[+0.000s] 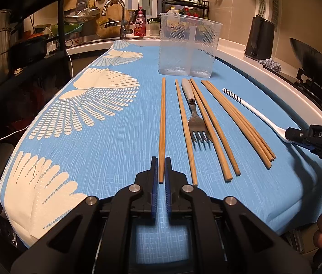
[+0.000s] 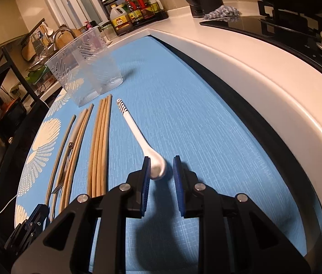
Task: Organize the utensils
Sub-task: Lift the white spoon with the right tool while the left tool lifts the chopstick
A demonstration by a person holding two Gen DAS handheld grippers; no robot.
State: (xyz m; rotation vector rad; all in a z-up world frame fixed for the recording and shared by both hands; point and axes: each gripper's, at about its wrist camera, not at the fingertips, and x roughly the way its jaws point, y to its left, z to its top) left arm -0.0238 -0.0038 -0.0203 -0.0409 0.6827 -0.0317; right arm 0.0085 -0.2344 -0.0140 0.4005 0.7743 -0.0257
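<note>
Left wrist view: the left tool [image 1: 161, 169] sits low over the blue-clothed worktop [image 1: 106, 137], its two blue pads close on either side of the near end of a single wooden chopstick [image 1: 162, 127]; whether they actually pinch it cannot be told. Further right lie a second lone chopstick [image 1: 185, 132], a fork [image 1: 196, 118] partly under two more sticks, a bundle of chopsticks [image 1: 238, 121] and a white spoon [image 1: 255, 111]. A clear plastic utensil holder [image 1: 188, 45] stands upright just beyond them. Right wrist view: the right tool [image 2: 161, 169] is parted wide, the spoon's bowl [image 2: 157, 166] between its pads and touching neither, resting on the cloth.
</note>
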